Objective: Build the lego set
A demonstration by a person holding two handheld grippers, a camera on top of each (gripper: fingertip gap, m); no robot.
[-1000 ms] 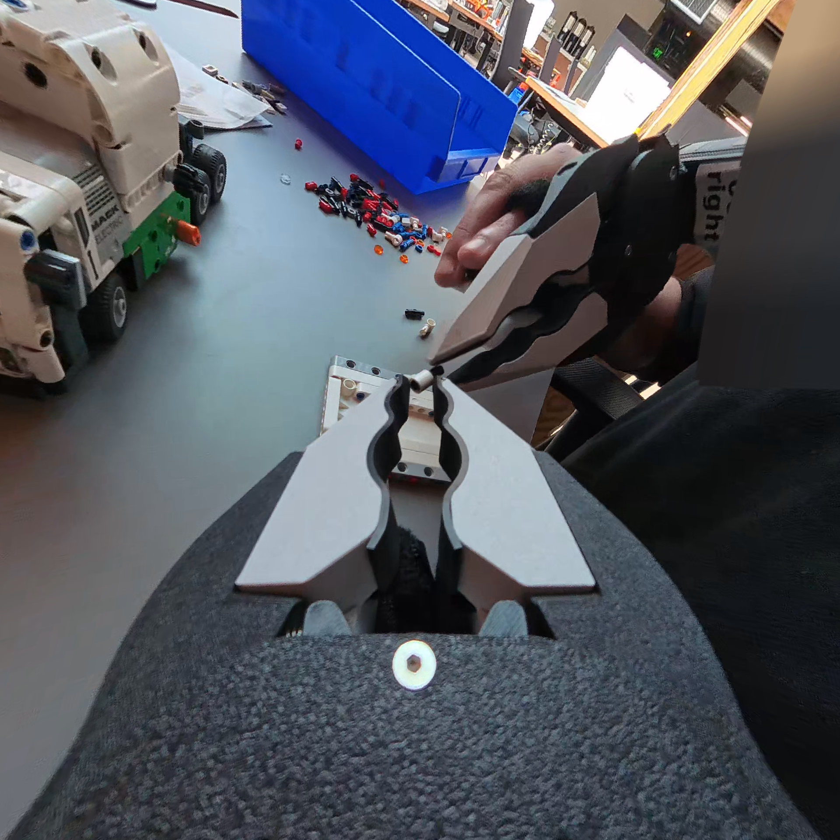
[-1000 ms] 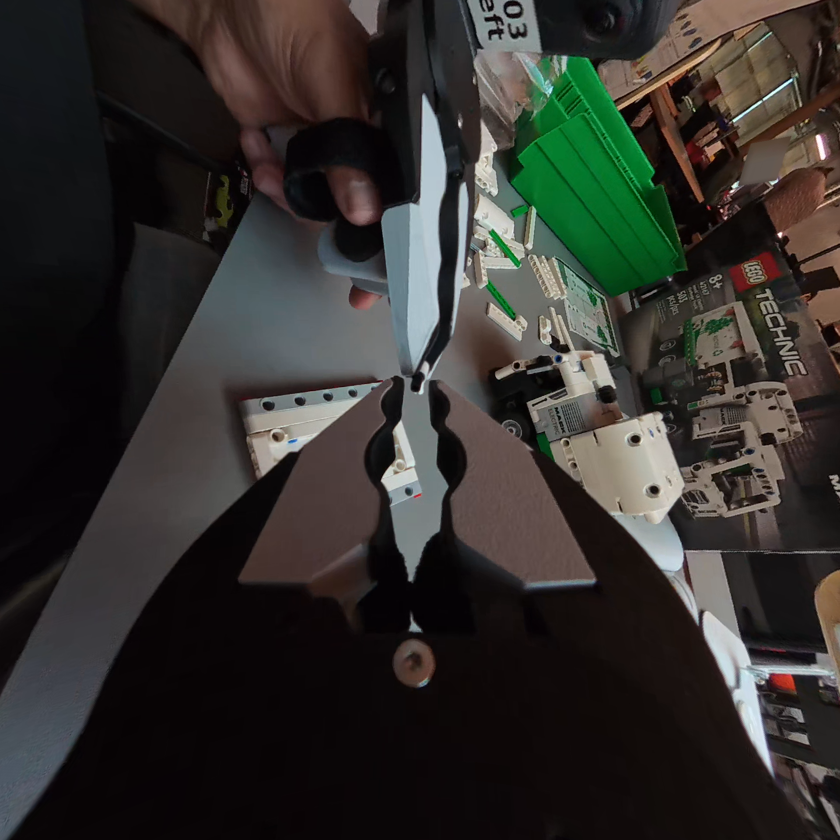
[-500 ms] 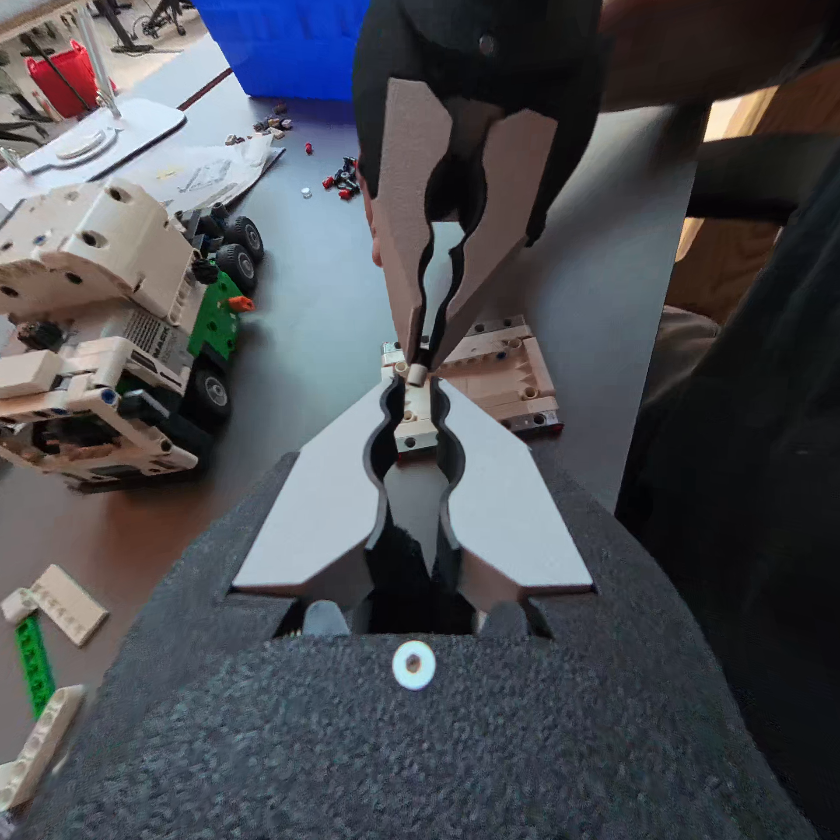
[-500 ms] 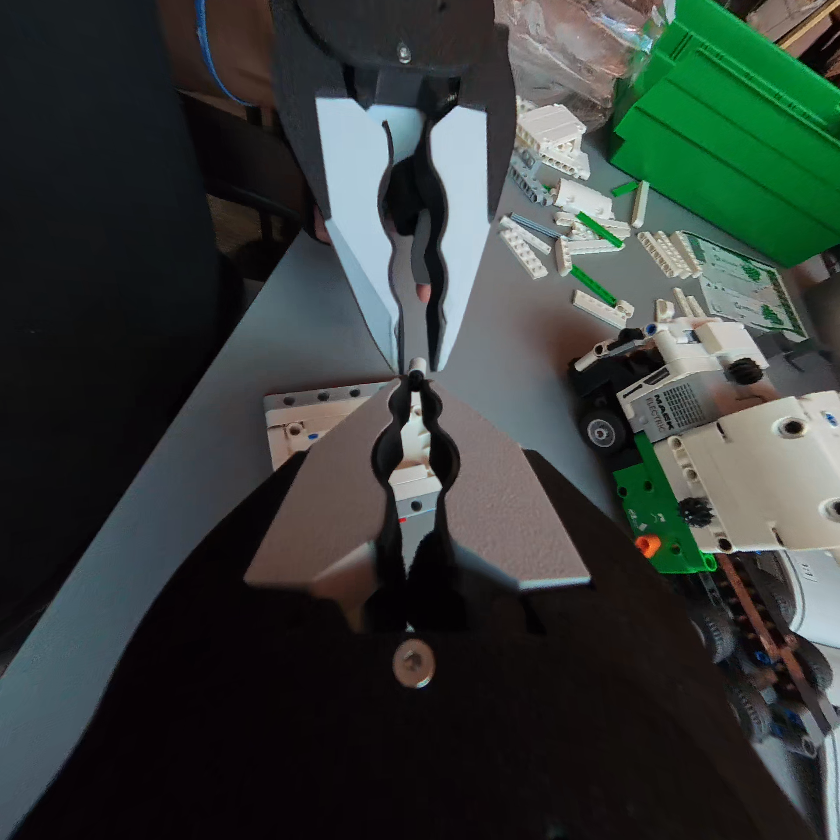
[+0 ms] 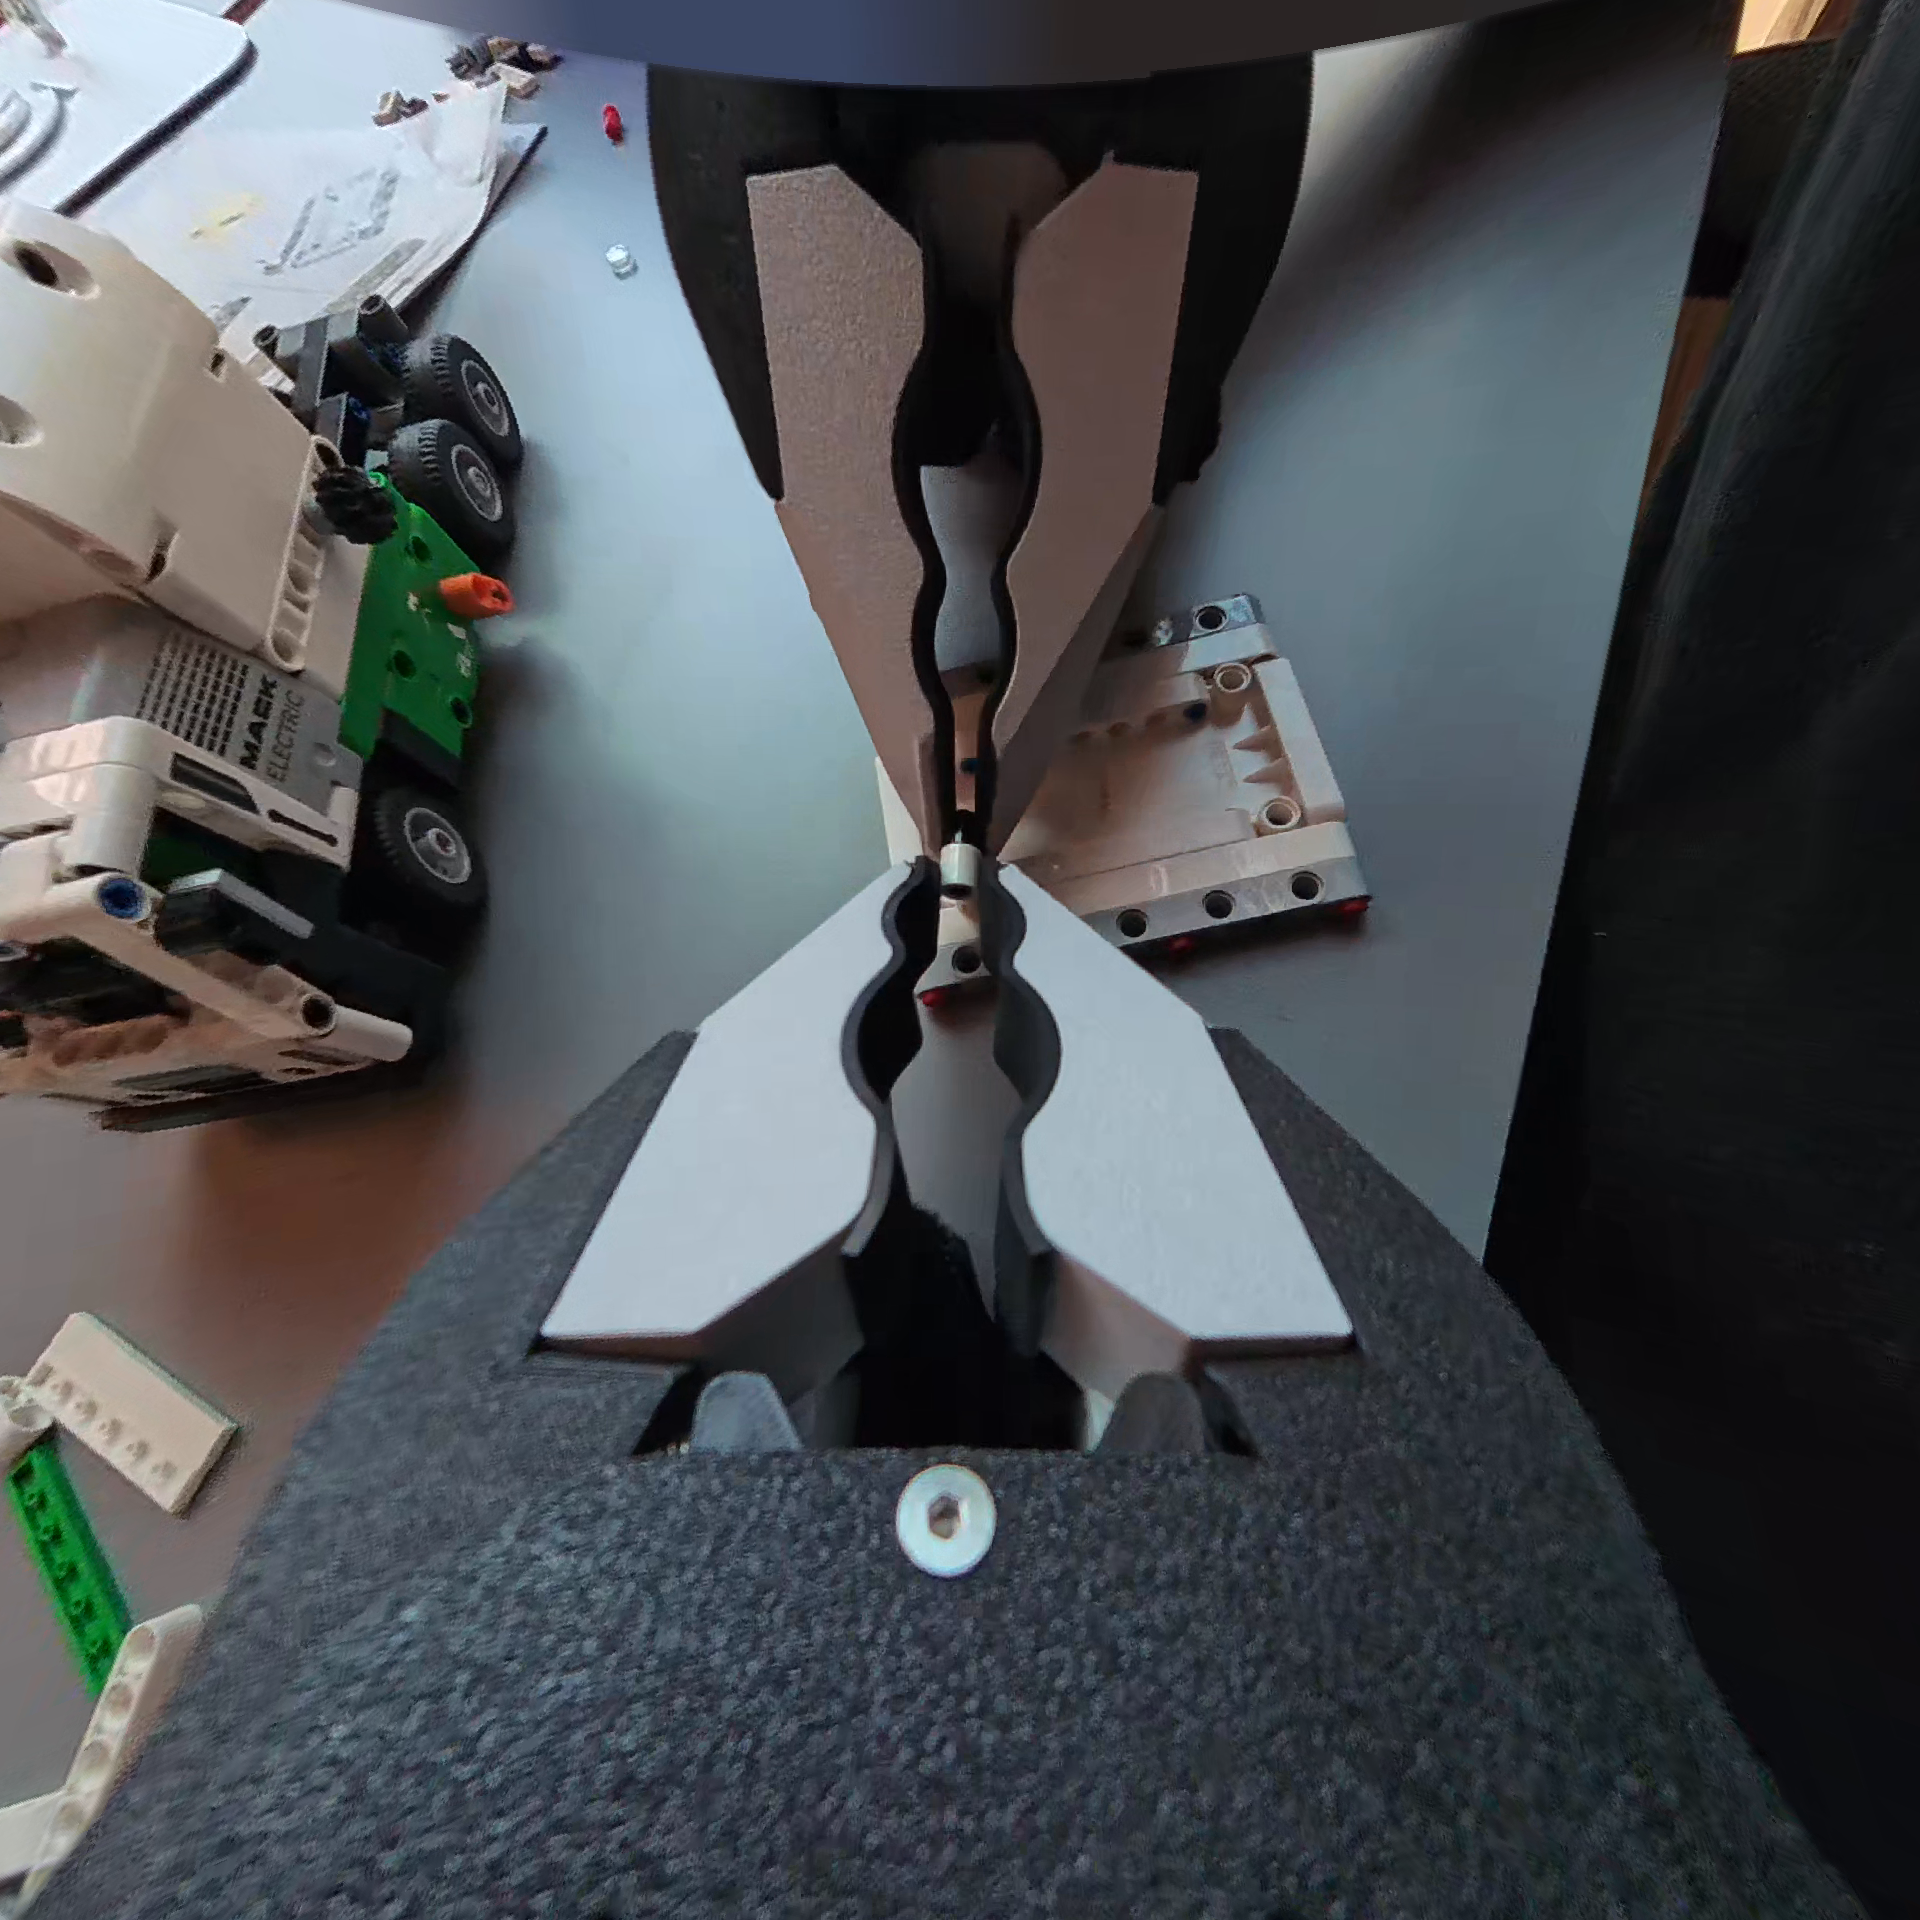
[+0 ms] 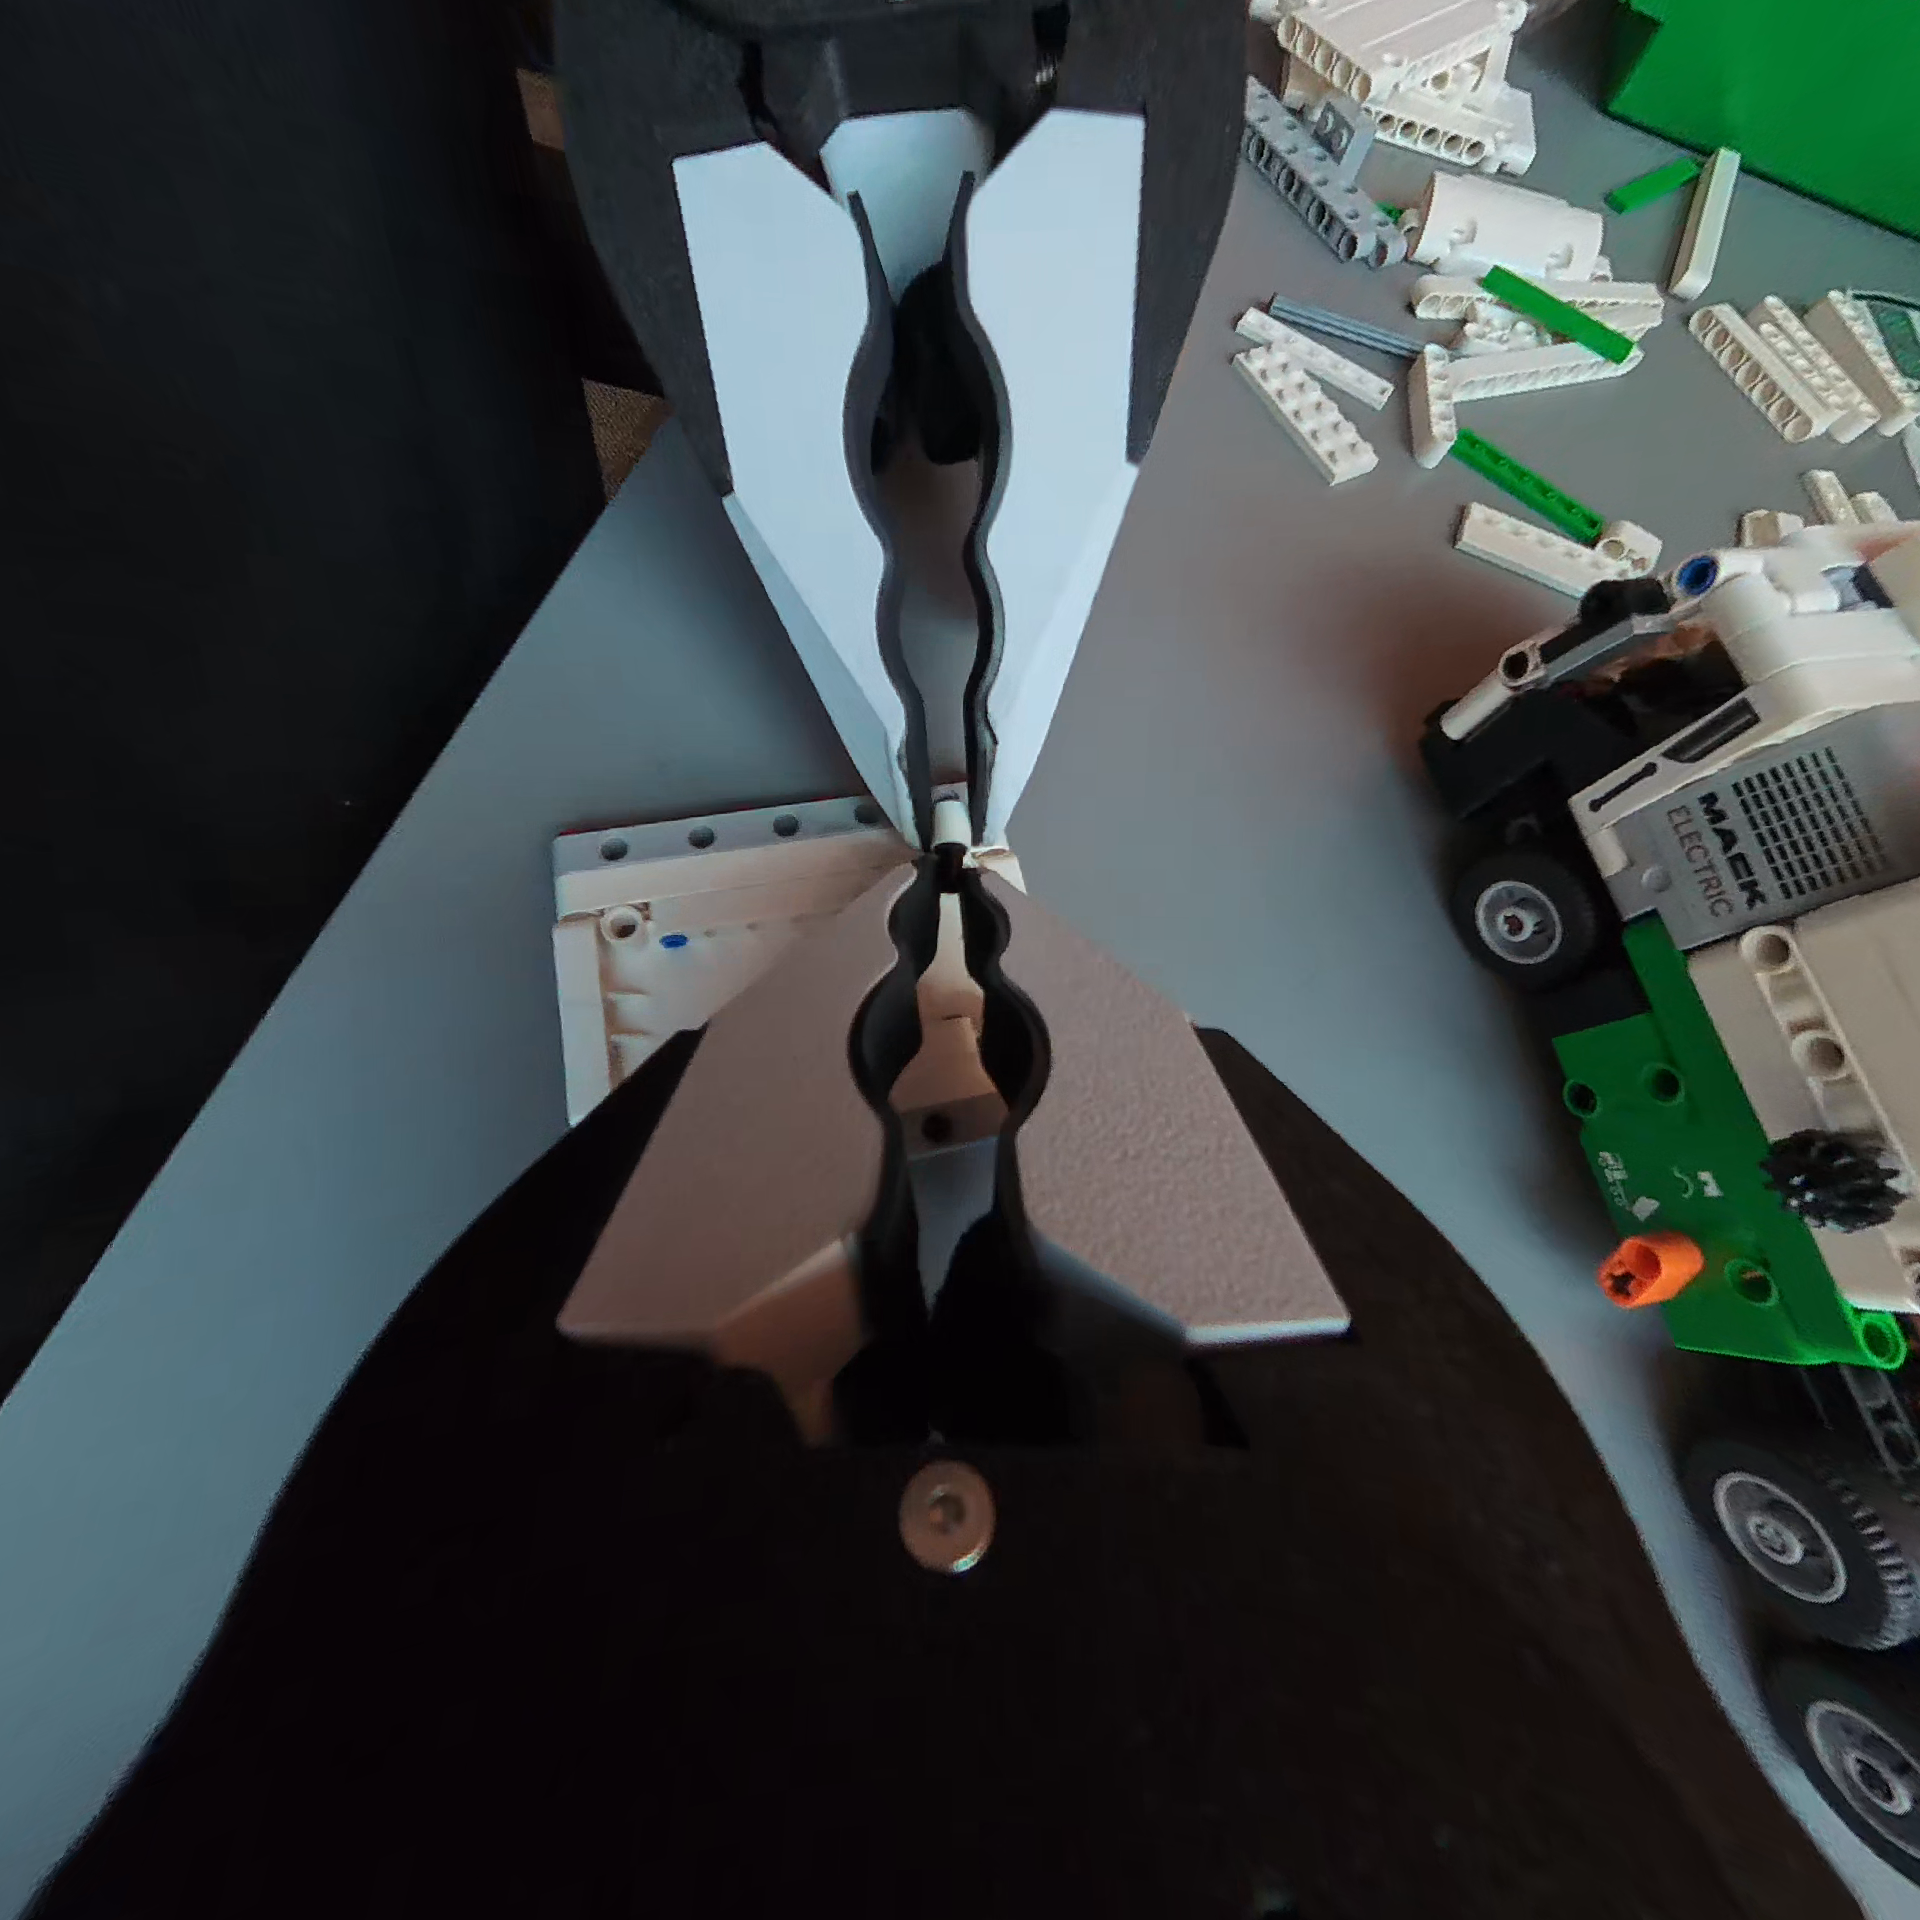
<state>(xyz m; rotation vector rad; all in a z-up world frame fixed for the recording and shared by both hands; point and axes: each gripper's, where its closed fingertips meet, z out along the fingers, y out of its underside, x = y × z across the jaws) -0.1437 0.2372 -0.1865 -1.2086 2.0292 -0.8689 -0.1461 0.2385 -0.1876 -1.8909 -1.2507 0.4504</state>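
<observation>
Grippers meet tip to tip above the grey tabletop (image 5: pixel 675 748). The left gripper (image 5: pixel 958 883), grey-fingered with a black textured body, pinches a small white cylindrical bush (image 5: pixel 959 871) at its fingertips; in the right wrist view that same gripper (image 6: pixel 948 831) comes down from the top, and the white piece (image 6: pixel 948 826) sits between its tips. The right gripper (image 6: pixel 948 873) has its jaws drawn nearly together on a small black pin (image 6: pixel 948 858), which meets the end of the white piece. From the left wrist view the right gripper (image 5: pixel 964 821) points down from above, tips narrow.

Beneath both lies a flat white and light-grey panel assembly with pin holes (image 5: pixel 1195 790), resting on the table near its edge, also seen partly behind the right fingers (image 6: pixel 665 914).

A white and green toy truck with black wheels (image 5: pixel 239 665) stands to the left, well apart from the panel. Loose white and green beams (image 6: pixel 1507 343) are scattered beyond the truck (image 6: pixel 1745 935) in the right wrist view
</observation>
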